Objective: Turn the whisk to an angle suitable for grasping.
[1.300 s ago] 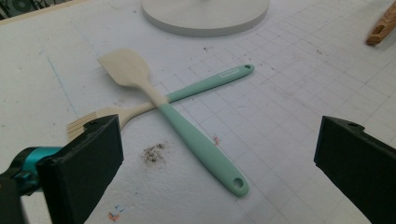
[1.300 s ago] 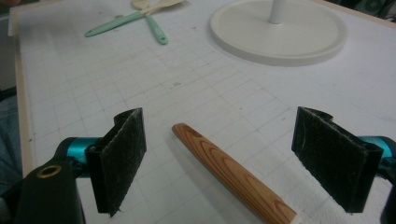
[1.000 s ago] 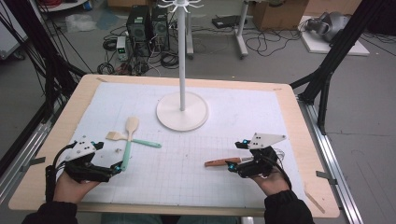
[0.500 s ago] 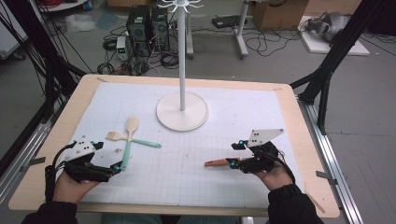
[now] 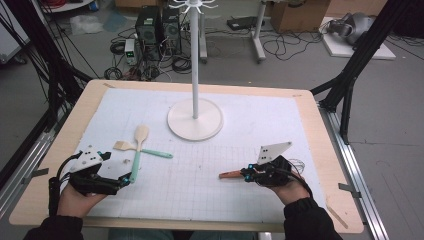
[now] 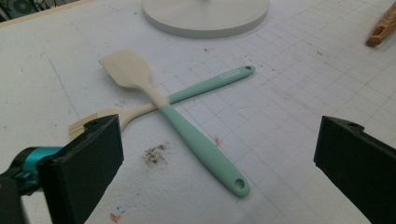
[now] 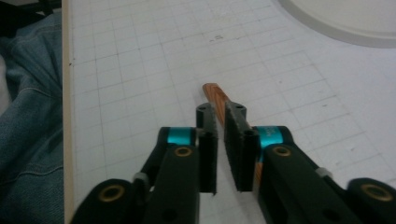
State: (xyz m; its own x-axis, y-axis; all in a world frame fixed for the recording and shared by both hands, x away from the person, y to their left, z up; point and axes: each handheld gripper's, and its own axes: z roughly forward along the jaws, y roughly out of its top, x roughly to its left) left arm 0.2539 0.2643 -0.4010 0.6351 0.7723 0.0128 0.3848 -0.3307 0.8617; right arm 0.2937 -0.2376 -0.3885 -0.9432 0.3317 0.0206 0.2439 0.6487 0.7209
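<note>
A pale spatula (image 5: 141, 134) with a teal handle (image 6: 201, 144) lies crossed over a small brush (image 5: 120, 145) with a teal handle (image 6: 210, 86) on the white gridded mat. My left gripper (image 5: 125, 179) rests at the near left, open wide, its jaws on either side of the spatula handle's near end (image 6: 219, 140). A brown wooden handle (image 5: 230, 175) lies at the near right. My right gripper (image 5: 247, 173) sits over its near part, and the wood (image 7: 215, 95) runs under one of the fingers (image 7: 236, 140). The jaws stand almost together with nothing seen between them.
A white stand (image 5: 195, 120) with a round base, tall pole and hooks on top occupies the mat's far middle; its base (image 6: 205, 16) also appears behind the utensils. The wooden table edge (image 5: 190, 222) runs near my hands. Blue denim (image 7: 28, 107) lies past that edge.
My right gripper has tilted slightly, its grey plate rising, while the wooden handle stays in place. The left gripper and the crossed utensils have not moved.
</note>
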